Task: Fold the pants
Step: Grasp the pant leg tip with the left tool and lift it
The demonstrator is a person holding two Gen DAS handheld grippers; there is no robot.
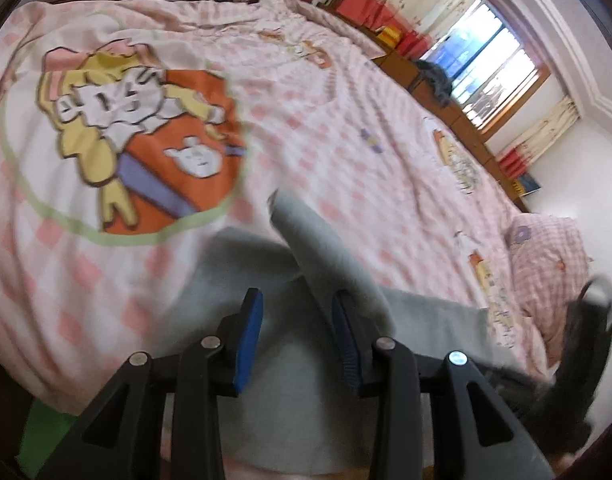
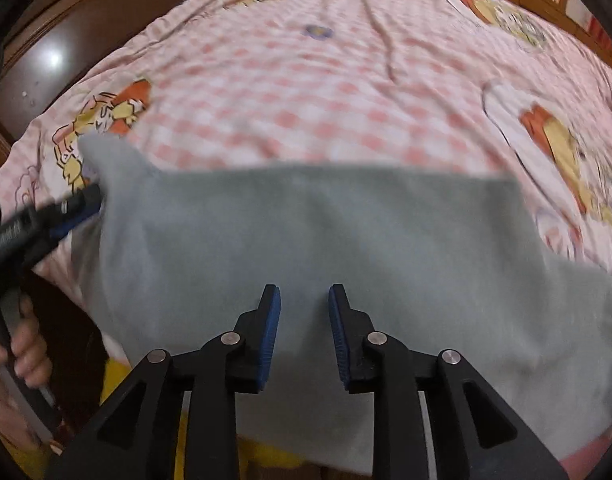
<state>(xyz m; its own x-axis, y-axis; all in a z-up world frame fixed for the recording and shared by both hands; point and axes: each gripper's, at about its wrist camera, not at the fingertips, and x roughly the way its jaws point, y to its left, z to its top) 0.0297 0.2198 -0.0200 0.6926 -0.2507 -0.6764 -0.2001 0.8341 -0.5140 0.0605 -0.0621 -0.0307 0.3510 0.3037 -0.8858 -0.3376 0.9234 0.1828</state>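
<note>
The grey pants [image 2: 314, 248] lie on the pink checked bedspread [image 2: 326, 80], long axis left to right, directly under my right gripper [image 2: 304, 300], jaws apart and empty. My left gripper [image 2: 87, 200], jaws apart in its own view, touches the raised left corner.

A pink checked cartoon-print quilt [image 1: 346, 152] covers the bed beside a bright curtained window [image 1: 486, 68].
</note>
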